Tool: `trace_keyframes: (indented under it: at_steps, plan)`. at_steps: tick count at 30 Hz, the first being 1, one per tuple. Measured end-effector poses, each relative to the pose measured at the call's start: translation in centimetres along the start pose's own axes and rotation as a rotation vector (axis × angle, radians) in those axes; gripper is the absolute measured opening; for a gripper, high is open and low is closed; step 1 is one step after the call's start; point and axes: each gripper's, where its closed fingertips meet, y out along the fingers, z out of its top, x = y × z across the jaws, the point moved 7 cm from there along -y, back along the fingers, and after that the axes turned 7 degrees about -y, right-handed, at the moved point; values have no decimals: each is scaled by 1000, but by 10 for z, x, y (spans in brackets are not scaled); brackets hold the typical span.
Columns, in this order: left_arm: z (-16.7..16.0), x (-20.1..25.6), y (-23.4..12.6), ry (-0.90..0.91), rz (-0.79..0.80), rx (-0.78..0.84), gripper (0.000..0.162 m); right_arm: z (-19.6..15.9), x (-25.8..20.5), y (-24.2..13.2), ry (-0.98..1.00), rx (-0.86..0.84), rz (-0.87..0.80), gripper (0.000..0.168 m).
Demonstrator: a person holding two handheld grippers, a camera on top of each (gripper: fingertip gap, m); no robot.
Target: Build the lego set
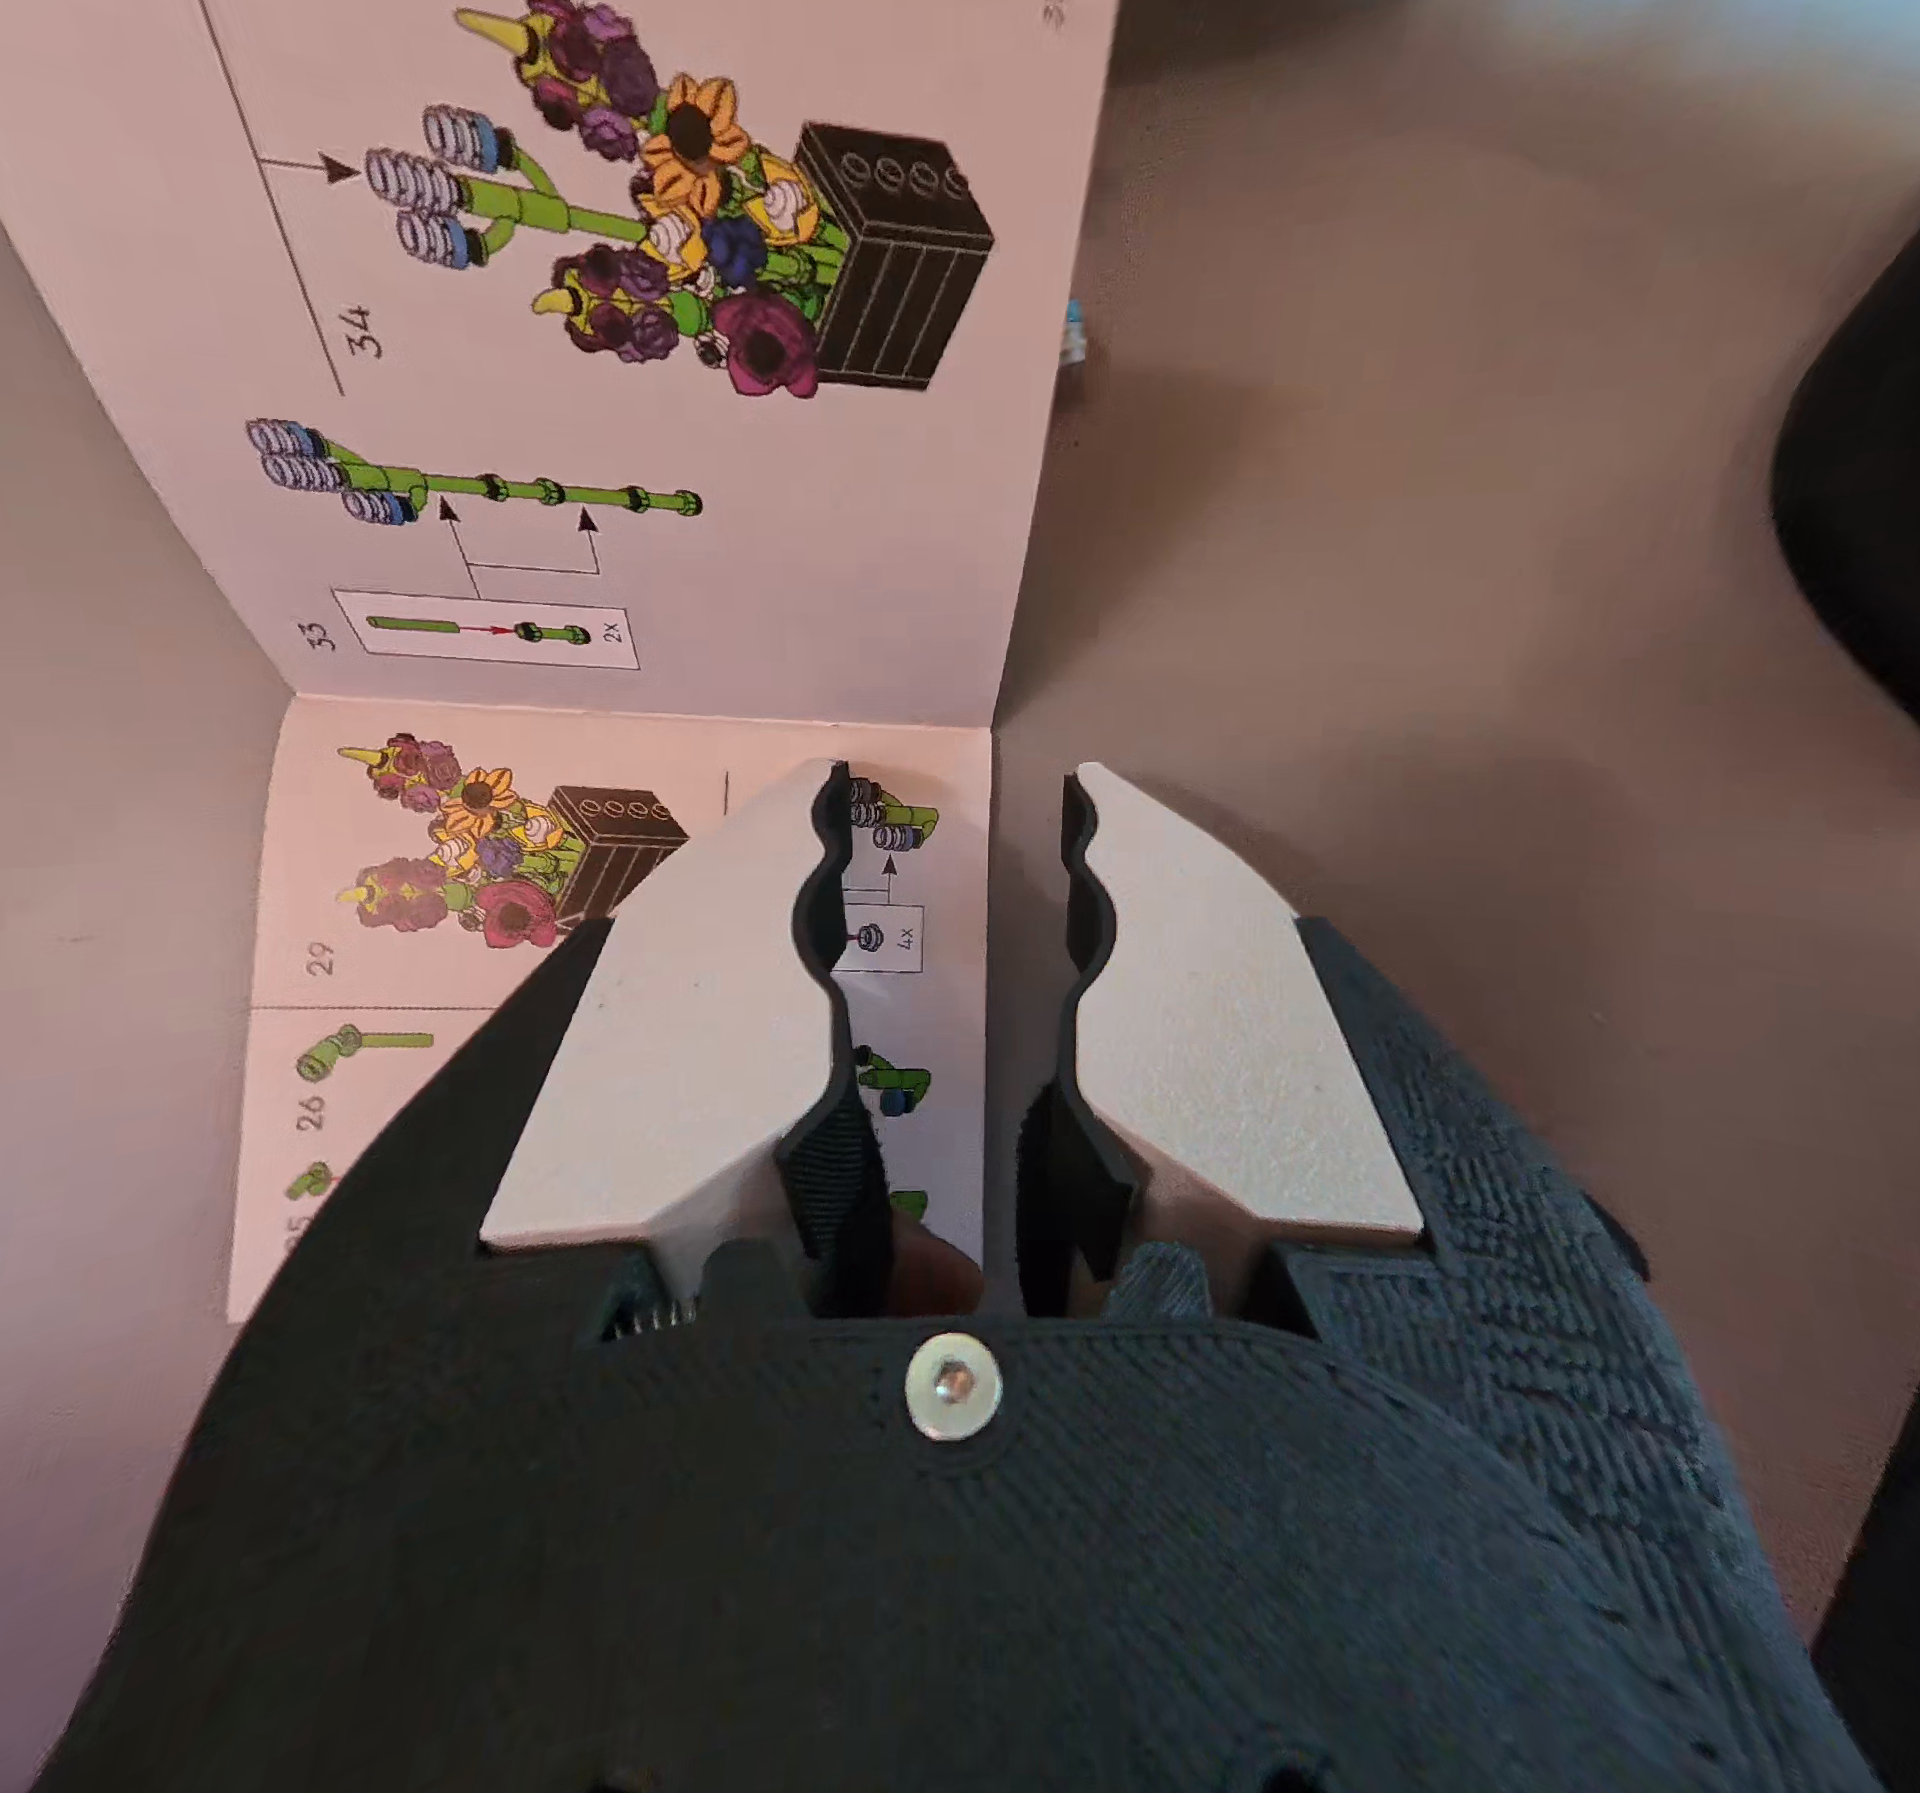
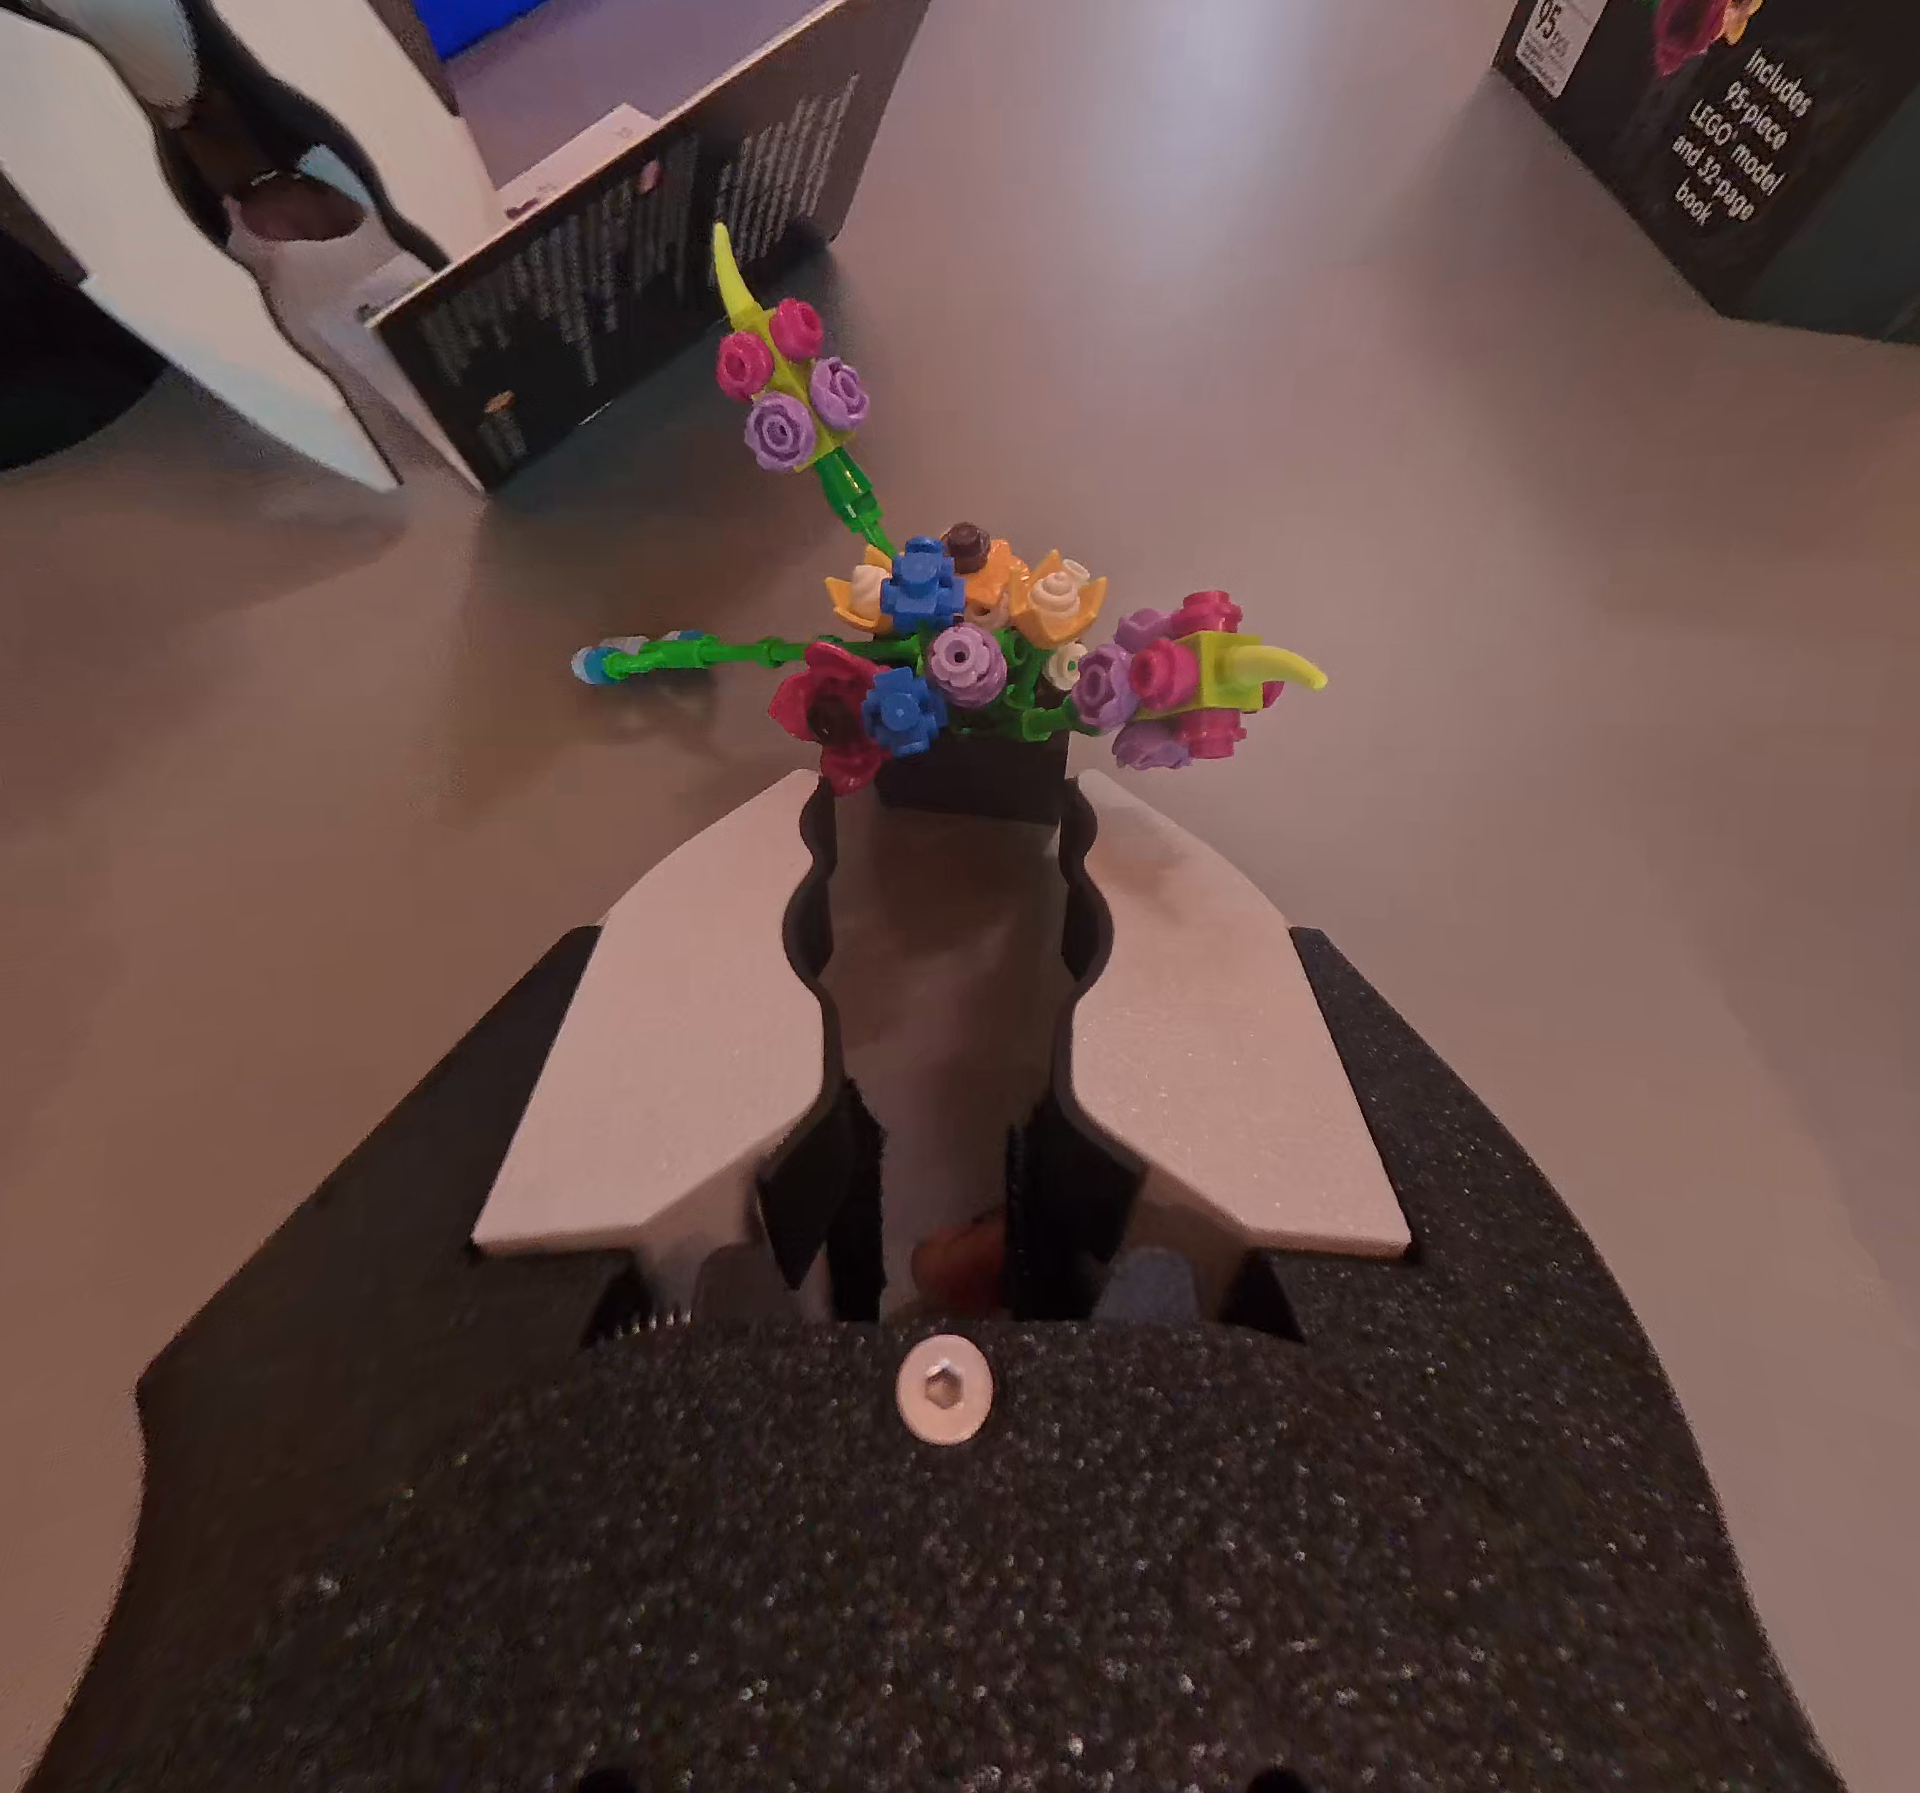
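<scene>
Our right gripper [image 2: 945, 787], jaws parted, meets the bouquet's [image 2: 966, 663] black base dead ahead; our left gripper [image 1: 951, 787], likewise released, overhangs the booklet [image 1: 623, 341].

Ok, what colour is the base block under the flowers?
Black base block, clearest in the right wrist view.

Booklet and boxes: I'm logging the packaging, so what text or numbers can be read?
Open instruction booklet: step and page numbers, legible, not quoted here.
Black box, far right: white lettering, legible, not quoted.
Dark cover, left: fine print, too small to read.
</scene>
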Motion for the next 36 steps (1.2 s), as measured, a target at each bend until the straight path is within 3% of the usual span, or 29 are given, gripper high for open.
trace_keyframes:
  at_steps: [11, 16, 20, 24, 29, 36]
  plan:
    - [-7, -41, -21, 19, 139, -118, 38, -7, -45, -12, -24, 11, 69, 42]
    - [-4, -16, -25, 78, 190, -14, 38, -5, -69, -8, -41, 4, 95, 42]
    - [3, 29, -20, 80, 26, 163, 38, -3, -82, -5, -36, 4, 93, 42]
    - [8, 62, -5, 13, -146, 197, 38, -3, -89, -5, 36, 11, 57, 42]
    - [10, 72, 17, -114, -207, 175, 38, -4, -101, -6, 80, 13, 3, 42]
    - [10, 78, 31, -115, -218, 126, 25, -1, -112, -8, 55, -11, -37, 42]
